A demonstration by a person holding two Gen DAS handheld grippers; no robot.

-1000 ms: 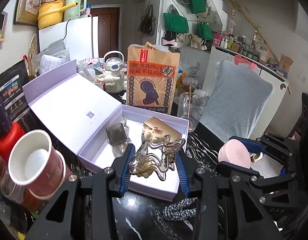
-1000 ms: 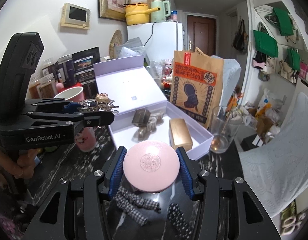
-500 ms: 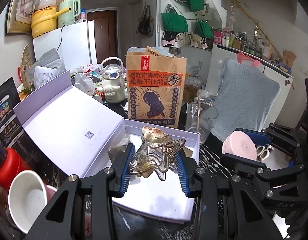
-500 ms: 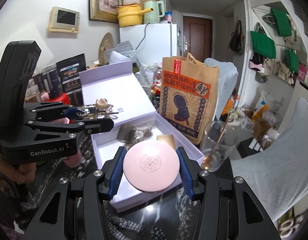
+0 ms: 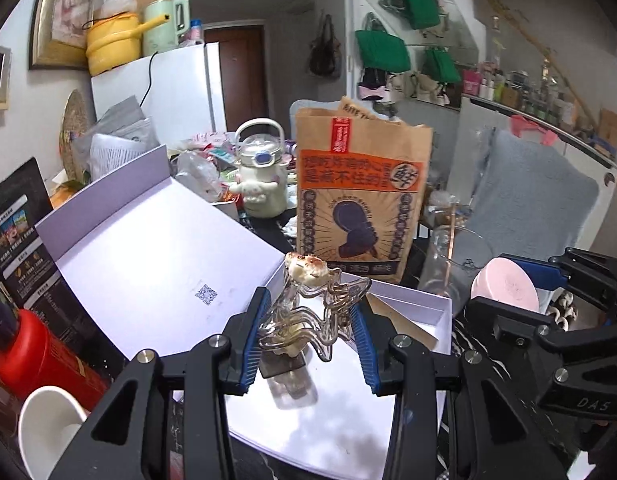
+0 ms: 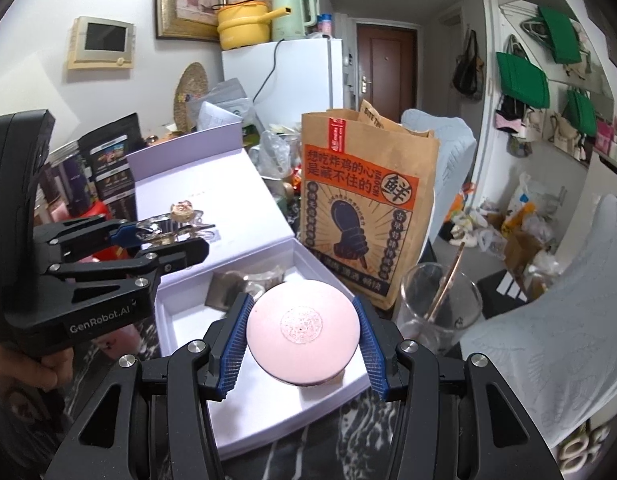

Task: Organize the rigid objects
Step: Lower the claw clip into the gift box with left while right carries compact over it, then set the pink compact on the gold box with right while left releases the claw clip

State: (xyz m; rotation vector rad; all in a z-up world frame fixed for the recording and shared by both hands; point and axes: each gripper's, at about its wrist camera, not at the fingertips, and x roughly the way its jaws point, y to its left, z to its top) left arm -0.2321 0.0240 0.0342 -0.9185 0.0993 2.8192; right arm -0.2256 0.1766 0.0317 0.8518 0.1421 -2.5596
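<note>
My left gripper (image 5: 308, 336) is shut on a clear wavy hair claw clip (image 5: 308, 312) with a small figure on top, held above the open white box (image 5: 408, 308). My right gripper (image 6: 302, 340) is shut on a round pink compact (image 6: 302, 332), held over the front of the same box (image 6: 180, 320). The right gripper with the compact (image 5: 504, 290) shows at the right of the left wrist view. The left gripper with the clip (image 6: 176, 228) shows at the left of the right wrist view. A small dark item (image 6: 228, 292) lies in the box.
The box lid (image 5: 160, 264) stands open to the left. A brown paper bag (image 5: 360, 196) stands behind the box, a glass with a stick (image 6: 436, 308) to its right. A red can (image 5: 40, 352) and a paper cup (image 5: 48, 428) sit at the left.
Both grippers have moved forward and up over the open box, each still holding its object. The box now lies below them and the paper cup has slid down to the lower left.
</note>
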